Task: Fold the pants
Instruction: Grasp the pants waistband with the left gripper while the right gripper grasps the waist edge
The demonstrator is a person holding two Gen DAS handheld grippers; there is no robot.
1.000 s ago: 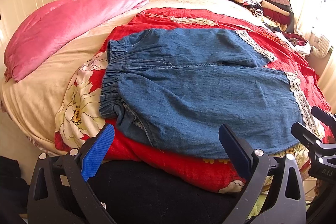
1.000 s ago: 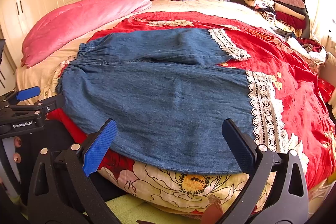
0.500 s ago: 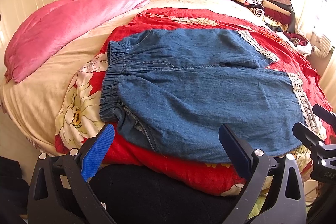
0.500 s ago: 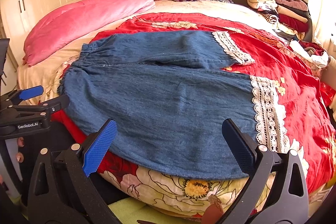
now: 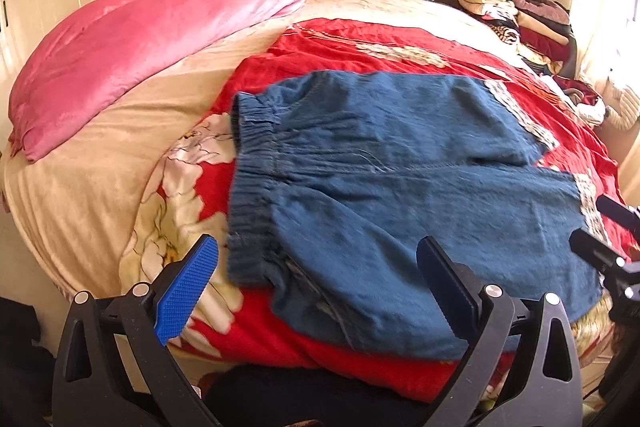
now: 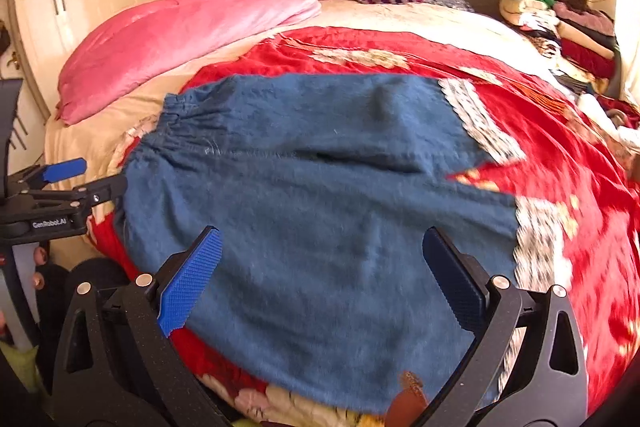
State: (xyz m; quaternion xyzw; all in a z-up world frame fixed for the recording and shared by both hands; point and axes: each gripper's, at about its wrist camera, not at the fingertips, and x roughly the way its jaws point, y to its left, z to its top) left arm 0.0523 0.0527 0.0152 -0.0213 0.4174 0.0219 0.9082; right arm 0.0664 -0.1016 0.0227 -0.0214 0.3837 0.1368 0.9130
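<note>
Your left gripper [image 5: 316,283] hangs with fingers spread wide over the waistband corner of the pants [image 5: 400,179], which lie flat on the red bedspread [image 5: 360,43]. Your right gripper [image 6: 320,267], likewise spread and empty, hovers over the near leg.

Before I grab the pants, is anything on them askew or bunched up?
Mostly flat, but the denim pants are askew: the far leg ends well short of the near one, so the lace cuffs do not line up. The near waistband corner is bunched and turned under. Both grippers are open, holding nothing.
</note>
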